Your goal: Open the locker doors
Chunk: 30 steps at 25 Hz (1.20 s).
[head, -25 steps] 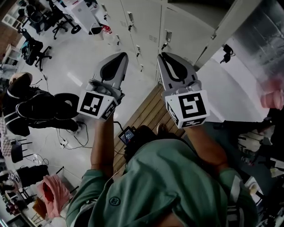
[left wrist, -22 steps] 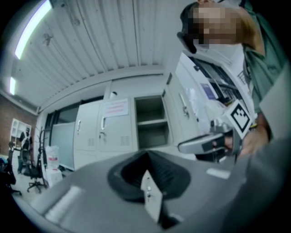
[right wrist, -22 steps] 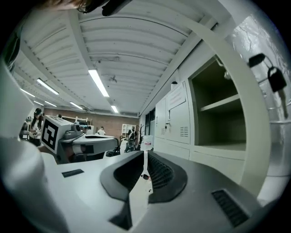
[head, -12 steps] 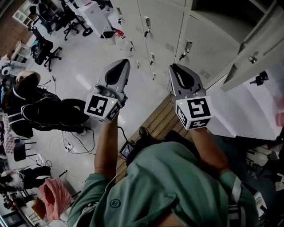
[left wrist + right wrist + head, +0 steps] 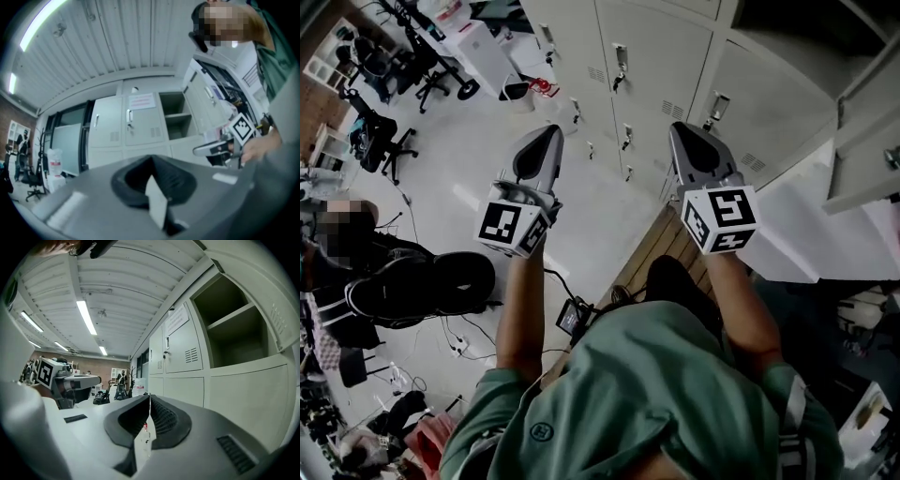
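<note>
A bank of pale grey lockers (image 5: 637,80) runs across the top of the head view, most doors closed with small handles (image 5: 620,56). One door (image 5: 867,141) at the right stands open. My left gripper (image 5: 549,133) and right gripper (image 5: 679,128) are held side by side, pointing at the lockers but short of them, both shut and empty. In the left gripper view the jaws (image 5: 151,157) meet in front of closed doors (image 5: 143,119) and an open compartment (image 5: 177,117). From the right gripper view, its jaws (image 5: 149,397) meet beside an open compartment (image 5: 234,329) and a closed door (image 5: 180,348).
A wooden slatted strip (image 5: 642,258) lies on the floor before the lockers, with a small device (image 5: 572,316) and cables (image 5: 459,347) near my feet. A seated person (image 5: 366,272) is at the left. Office chairs (image 5: 384,141) and a white cabinet (image 5: 478,47) stand at the upper left.
Both grippers have moved towards the lockers, still side by side. More of the closed lower doors now shows ahead of them, and the open door has slid to the right edge.
</note>
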Available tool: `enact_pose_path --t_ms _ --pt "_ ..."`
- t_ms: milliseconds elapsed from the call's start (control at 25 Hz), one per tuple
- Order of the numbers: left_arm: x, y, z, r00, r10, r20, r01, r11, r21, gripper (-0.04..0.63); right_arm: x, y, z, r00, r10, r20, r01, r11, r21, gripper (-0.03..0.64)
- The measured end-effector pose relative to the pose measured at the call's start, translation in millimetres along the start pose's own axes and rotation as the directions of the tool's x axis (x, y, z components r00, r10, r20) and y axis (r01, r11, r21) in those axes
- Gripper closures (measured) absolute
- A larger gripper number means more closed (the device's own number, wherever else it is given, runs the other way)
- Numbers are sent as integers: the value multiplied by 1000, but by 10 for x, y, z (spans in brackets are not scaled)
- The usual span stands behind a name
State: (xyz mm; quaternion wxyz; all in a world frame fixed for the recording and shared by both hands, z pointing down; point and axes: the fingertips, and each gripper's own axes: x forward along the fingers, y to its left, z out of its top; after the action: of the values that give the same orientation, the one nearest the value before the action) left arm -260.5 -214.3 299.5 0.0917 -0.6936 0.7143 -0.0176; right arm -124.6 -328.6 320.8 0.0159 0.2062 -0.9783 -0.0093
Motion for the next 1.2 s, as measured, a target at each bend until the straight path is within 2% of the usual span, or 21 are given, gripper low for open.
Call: enact_pose_path --t_ms 280,600,800,920,1040,1200 --pt "514 383 -231 999 -40 23 41 999 -26 595 572 -100 -66 999 -31 -22 30 999 -18 604" --pt "1227 752 -646 999 -52 -2 52 999 -15 595 1418 -339 -478 997 13 -77 -14 1000 -17 603" --pt "1526 869 -974 996 -82 -37 82 996 -21 595 1852 -438 -676 997 9 -78 -9 1000 7 603" --pt "1655 933 -1071 992 -107 -61 107 994 -7 595 2056 -446 -717 998 -15 -59 15 1000 0 603" --pt "1728 999 -1184 987 -154 -51 155 988 8 595 2224 -429 -768 997 -59 -48 59 998 -10 603" --pt "1951 1150 -1471 978 -203 -50 204 979 16 595 2568 -475 -1059 989 -132 -70 132 991 3 603"
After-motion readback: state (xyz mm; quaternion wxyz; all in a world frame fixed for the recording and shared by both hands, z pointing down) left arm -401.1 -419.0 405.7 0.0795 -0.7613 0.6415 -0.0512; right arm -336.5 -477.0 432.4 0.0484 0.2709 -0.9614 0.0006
